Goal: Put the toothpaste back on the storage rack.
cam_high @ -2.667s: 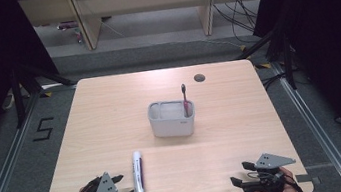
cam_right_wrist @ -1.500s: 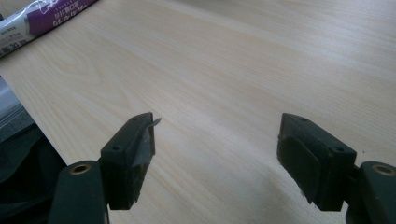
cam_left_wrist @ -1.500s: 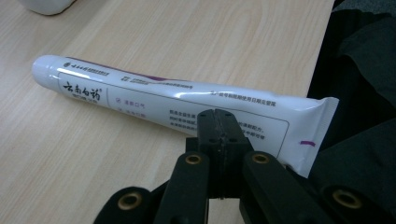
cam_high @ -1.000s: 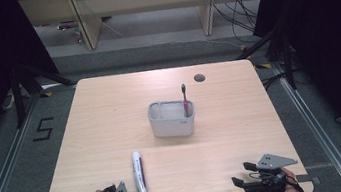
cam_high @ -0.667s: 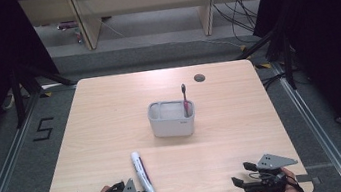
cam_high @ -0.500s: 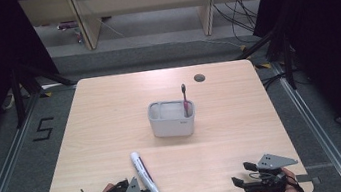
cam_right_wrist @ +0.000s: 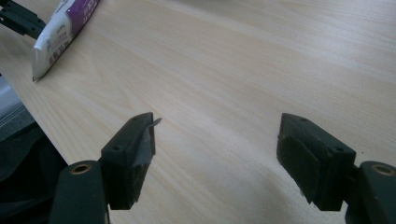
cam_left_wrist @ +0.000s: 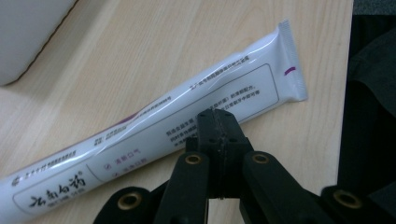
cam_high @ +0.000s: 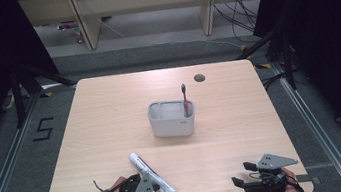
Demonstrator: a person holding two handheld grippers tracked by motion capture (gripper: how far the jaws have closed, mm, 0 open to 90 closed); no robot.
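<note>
Table (cam_high: 113,134): I see light wood under the left fingers (cam_left_wrist: 210,135) and the right fingers (cam_right_wrist: 130,154).
Grey holder (cam_high: 172,125): well ahead of the left fingers, a little to their right, upright.
Toothbrush (cam_high: 185,99): stands in the holder's right end.
Round hole (cam_high: 200,77): far beyond the holder, in the table.
Floor mark "5" (cam_high: 44,129): I see it off the table, well left of the left fingers.

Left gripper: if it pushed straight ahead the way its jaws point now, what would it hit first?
The toothpaste tube. The left gripper has its jaws together, tips right at the tube's near side, which lies across its path. Whether they already touch it is unclear. Beyond the tube is bare table.
</note>
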